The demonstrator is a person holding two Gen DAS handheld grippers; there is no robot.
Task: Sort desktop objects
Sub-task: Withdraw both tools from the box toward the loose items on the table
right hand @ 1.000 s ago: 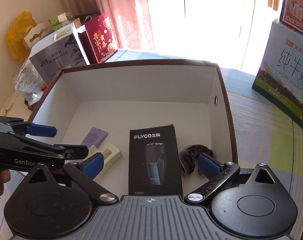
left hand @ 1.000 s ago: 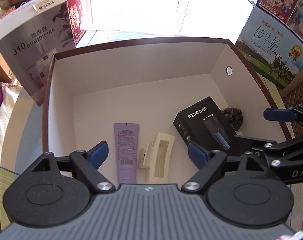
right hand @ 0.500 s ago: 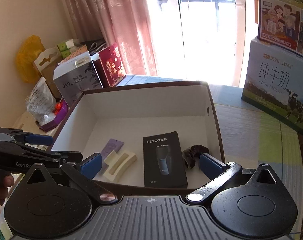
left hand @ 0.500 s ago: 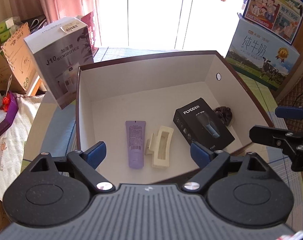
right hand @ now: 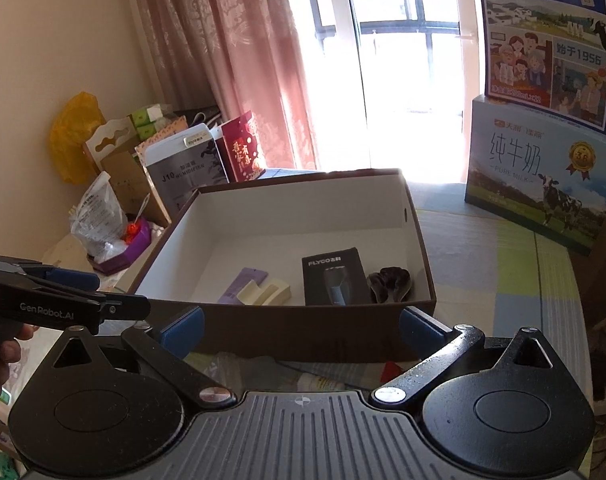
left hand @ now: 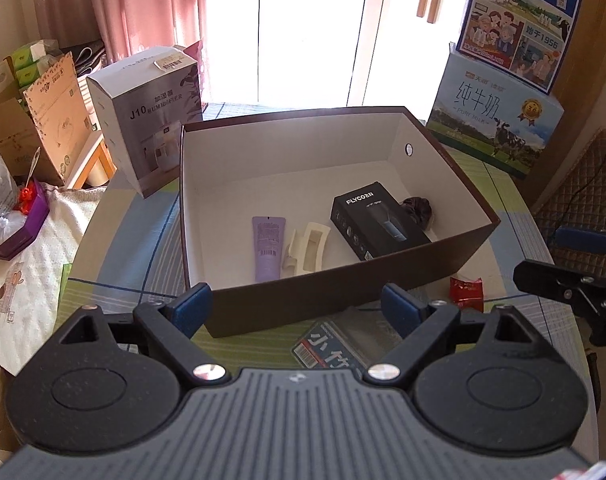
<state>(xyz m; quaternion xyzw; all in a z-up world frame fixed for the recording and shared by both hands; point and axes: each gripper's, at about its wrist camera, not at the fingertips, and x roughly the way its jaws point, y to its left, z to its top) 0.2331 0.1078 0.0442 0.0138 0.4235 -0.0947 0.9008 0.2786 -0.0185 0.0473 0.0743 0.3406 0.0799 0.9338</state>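
A brown box with a white inside (left hand: 287, 152) (right hand: 271, 208) stands on the table. In it lie a purple tube (left hand: 267, 252) (right hand: 243, 282), a cream hair claw (left hand: 307, 250) (right hand: 267, 292), a black FLYCO box (left hand: 377, 220) (right hand: 331, 276) and a dark scrunchie (left hand: 419, 207) (right hand: 389, 279). My left gripper (left hand: 297, 307) hovers open and empty before the box's near wall. My right gripper (right hand: 301, 330) is open and empty too, low in front of the box. A flat packet (left hand: 335, 346) and a small red packet (left hand: 467, 288) lie on the table near the fingers.
A grey humidifier box (left hand: 151, 116) stands left of the brown box, milk cartons (left hand: 499, 116) (right hand: 543, 188) at the back right. Cardboard and bags (right hand: 103, 184) crowd the left side. A hand (right hand: 3, 354) grips the left tool.
Both grippers have pulled back and up out of the box, which now looks smaller. The table in front of it, with the packets, has come into view. Both stay open.
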